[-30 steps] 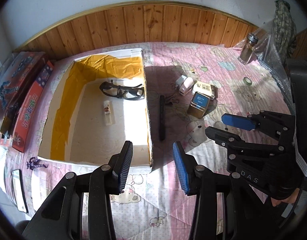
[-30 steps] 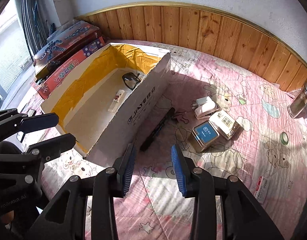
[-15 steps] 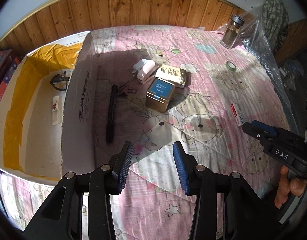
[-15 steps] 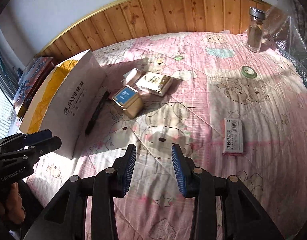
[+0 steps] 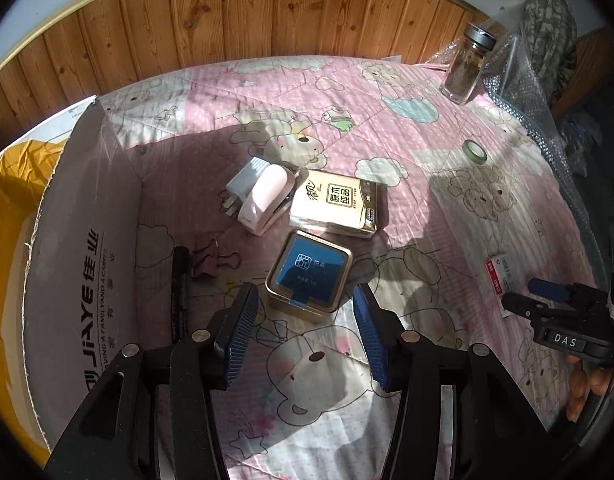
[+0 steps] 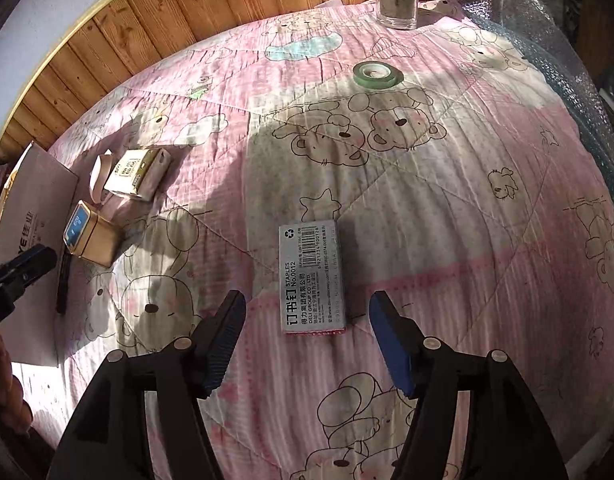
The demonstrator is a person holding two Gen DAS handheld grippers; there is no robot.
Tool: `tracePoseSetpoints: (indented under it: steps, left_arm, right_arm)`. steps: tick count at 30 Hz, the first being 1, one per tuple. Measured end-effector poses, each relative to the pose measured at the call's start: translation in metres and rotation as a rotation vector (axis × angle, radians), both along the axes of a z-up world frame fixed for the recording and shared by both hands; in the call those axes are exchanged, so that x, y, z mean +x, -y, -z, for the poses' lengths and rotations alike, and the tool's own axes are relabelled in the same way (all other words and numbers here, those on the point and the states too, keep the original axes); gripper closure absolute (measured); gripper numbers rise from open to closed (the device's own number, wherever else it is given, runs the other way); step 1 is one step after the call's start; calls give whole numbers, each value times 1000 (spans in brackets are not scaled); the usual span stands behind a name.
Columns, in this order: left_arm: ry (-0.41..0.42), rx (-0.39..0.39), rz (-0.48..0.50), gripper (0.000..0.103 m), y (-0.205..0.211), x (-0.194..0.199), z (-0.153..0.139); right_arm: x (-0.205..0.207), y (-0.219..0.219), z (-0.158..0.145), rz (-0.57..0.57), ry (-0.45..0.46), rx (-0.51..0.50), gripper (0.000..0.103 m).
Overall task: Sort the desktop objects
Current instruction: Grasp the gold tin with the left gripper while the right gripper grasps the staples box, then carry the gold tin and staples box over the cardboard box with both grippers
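The left gripper, jaws spread, has the tin just ahead between its tips, while the right gripper, equally released, frames the staples box.

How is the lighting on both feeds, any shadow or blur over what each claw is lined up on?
Left wrist view: the tin sits in shadow, label readable, sharp. Right wrist view: the staple box is mostly sunlit, dark shadow along its right side, print legible; fisheye bends the edges of both views.

Black left gripper, blue ribbed jaws, silver screws, white "DAS" marking
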State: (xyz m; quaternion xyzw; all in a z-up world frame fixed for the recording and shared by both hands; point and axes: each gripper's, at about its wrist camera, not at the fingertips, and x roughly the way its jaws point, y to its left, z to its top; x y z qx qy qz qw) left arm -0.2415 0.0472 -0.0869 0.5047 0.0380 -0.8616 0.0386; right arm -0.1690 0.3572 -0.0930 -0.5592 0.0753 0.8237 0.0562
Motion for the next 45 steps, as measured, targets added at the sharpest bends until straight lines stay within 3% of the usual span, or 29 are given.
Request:
tracePoseSetpoints:
  steps: [3,6,8,13,16,19,21,31,40,45]
  left_arm:
    - [8,-15,40,50,-3,-10,7]
    - [10,-29,73,50,-7,-15,13]
    - [8,-29,94,43,-10,-17,17]
    - [-19,-157,112,39,-21,-26,26]
    - [21,-110,84,39,-10,-33,37]
    - [27,-38,54,40,3,-34,41]
    - [10,-9,54,49,6,-32,40]
    - [-1,-72,35,50,-7,-17,24]
    - [-5,-105,26,50,-23,16,1]
    - [-16,-85,4,50,-24,38,-15]
  right_arm:
    - [-9,6,12,-33,34,3,36]
    - [-15,12,23,-51,70,68,35]
    - [-17,12,25,-54,70,78,35]
    - [-19,12,26,-58,52,93,38]
    - [-22,17,22,-70,27,94,64]
    - [-20,20,17,-71,11,81,64]
    - [-21,24,10,-79,-13,75,64]
    - [-19,48,-3,-113,-82,-45,64]
    - [-12,78,-7,-189,-104,-26,64]
    - [-7,85,-11,-205,-120,-9,64]
